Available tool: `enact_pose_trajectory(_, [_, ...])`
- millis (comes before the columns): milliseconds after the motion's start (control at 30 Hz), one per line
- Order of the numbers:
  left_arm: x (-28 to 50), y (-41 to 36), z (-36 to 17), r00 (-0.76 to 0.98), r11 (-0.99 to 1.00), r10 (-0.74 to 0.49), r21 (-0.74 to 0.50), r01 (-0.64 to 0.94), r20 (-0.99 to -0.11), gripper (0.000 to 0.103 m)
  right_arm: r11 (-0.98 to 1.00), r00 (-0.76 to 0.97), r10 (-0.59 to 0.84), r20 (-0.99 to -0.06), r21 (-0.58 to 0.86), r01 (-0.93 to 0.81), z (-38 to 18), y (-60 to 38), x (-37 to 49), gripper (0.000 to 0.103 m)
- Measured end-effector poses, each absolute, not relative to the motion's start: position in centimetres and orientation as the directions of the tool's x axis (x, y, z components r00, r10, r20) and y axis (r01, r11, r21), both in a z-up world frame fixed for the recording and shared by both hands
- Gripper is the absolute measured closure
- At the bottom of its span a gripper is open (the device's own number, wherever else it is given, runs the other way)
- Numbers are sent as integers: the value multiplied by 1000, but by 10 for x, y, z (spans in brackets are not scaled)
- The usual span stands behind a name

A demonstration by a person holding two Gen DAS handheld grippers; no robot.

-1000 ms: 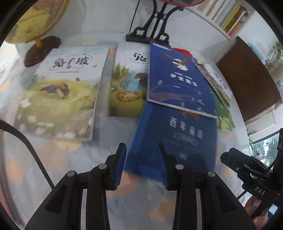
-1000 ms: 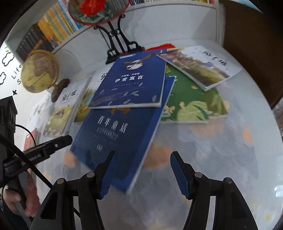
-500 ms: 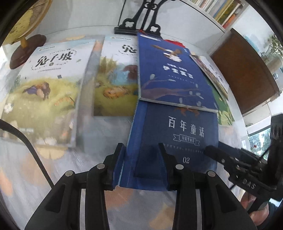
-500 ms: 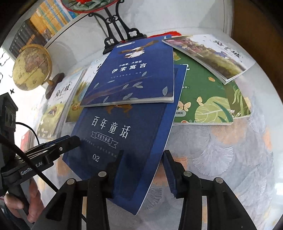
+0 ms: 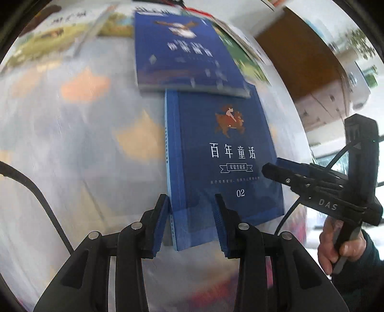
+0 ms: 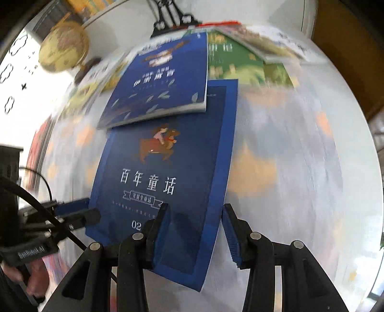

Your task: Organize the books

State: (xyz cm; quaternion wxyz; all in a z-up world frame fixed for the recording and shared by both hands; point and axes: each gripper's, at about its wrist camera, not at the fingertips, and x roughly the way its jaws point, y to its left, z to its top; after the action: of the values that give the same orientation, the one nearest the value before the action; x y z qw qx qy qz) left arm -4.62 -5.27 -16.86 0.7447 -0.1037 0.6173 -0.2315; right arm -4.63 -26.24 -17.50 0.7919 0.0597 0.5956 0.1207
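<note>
Landmark = dark blue book marked 02 [image 5: 228, 148]. It sits face up near the middle of the worktop [image 5: 84, 144], spine on its left. Its top edge is tucked under a second blue book [image 5: 180, 52].

- left gripper [image 5: 190, 204]: at the 02 book's near spine corner. Jaws are partly apart and straddle that corner, with one pad against the spine and the other over the cover. Can't tell if the pads actually bite; frame is blurred.
- right gripper [image 6: 195, 211]: at the 02 book's near right corner. Jaws have just been closing and the book's right strip is between them. One pad is over the cover, the other just outside the right edge with a thin gap showing. Can't tell whether it's clamped.
- The right hand [image 5: 340, 242] holding that gripper's handle shows to the right of the 02 book in the left wrist view.
- Beyond the 02 book's top right: green book [image 6: 232, 62], partly under the second blue book.
- Beyond its top left: globe [image 6: 63, 45] and more picture books, all smeared.
- Straight beyond the second blue book: black stand [image 6: 172, 16].
</note>
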Motion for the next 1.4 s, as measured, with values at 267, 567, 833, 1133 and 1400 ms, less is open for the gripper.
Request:
enact_pose_trajectory(267, [-79,-53,-169,231,902,-429,-427,60,-873,70,951,247,310,-918,295,-94,-184,-303,-89,59])
enact_pose_trajectory(567, [-81,-82,-172,290,948,-319,-306,90,-902,68,934,318,342,-884,284,-216,-184,-284,-99,57])
enact_pose_trajectory(833, [-98,-79,-169,224,834,-547,-548,64,-806,68,927,312,373,-874,334,-172,-188,-311,-109,57])
enact_pose_trajectory(1133, [-106,-96,-148,320,773,-616,-632,65,-720,68,859,303,509,-805,499,-118,-193,-340,-110,56])
enact_pose_trajectory(1400, [-104,-94,-174,275,605,-745,-789,-102,-607,83,848,282,528,-801,517,-117,-192,-338,-109,46])
